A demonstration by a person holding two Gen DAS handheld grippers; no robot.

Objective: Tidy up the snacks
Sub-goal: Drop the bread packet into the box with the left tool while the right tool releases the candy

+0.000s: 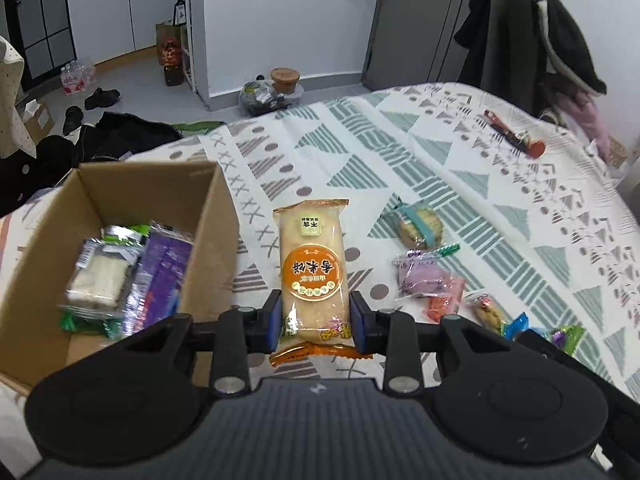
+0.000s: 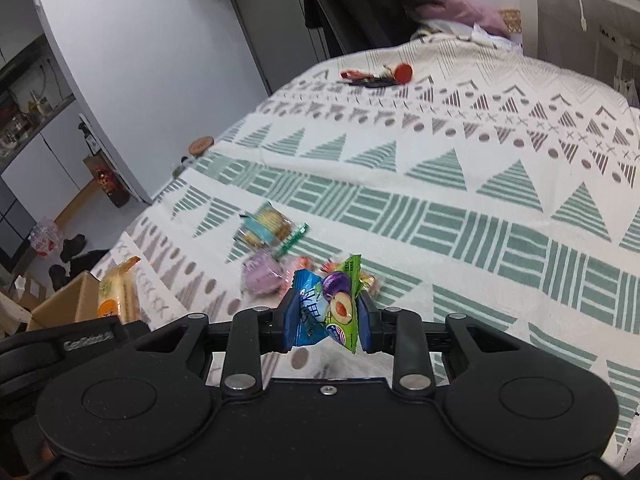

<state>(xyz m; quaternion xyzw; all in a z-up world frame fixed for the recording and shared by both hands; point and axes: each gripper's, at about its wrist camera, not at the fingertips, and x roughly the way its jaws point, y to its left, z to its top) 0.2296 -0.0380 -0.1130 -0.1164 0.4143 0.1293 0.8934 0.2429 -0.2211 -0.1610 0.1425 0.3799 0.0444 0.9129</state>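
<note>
Meanwhile, in the left wrist view, the left gripper (image 1: 315, 320) was pinching a long orange rice-cracker packet (image 1: 313, 268) by its near end, the packet reaching straight ahead of the fingers. To the gripper's left stood an open cardboard box (image 1: 208, 216) that held several wrapped snacks (image 1: 128, 276). Ahead and to its right, a round biscuit pack (image 1: 420, 228), a purple pouch (image 1: 420, 276) and smaller sweets lay loose on the patterned bedspread (image 1: 500, 200). The packet looked light but brittle inside, so a gentle grip across its width near one end seemed wise.

From the right wrist view, the right gripper (image 2: 326, 318) was clamped on two small wrappers together, a blue sachet (image 2: 308, 312) and a green plum packet (image 2: 344, 304), held above the bedspread. Just beyond its fingers lay the loose snacks; the box showed far to the left. These wrappers appeared slick, crinkly and nearly weightless, so either might slip out; pinching their filled middles rather than the crimped edges looked safer.
</note>
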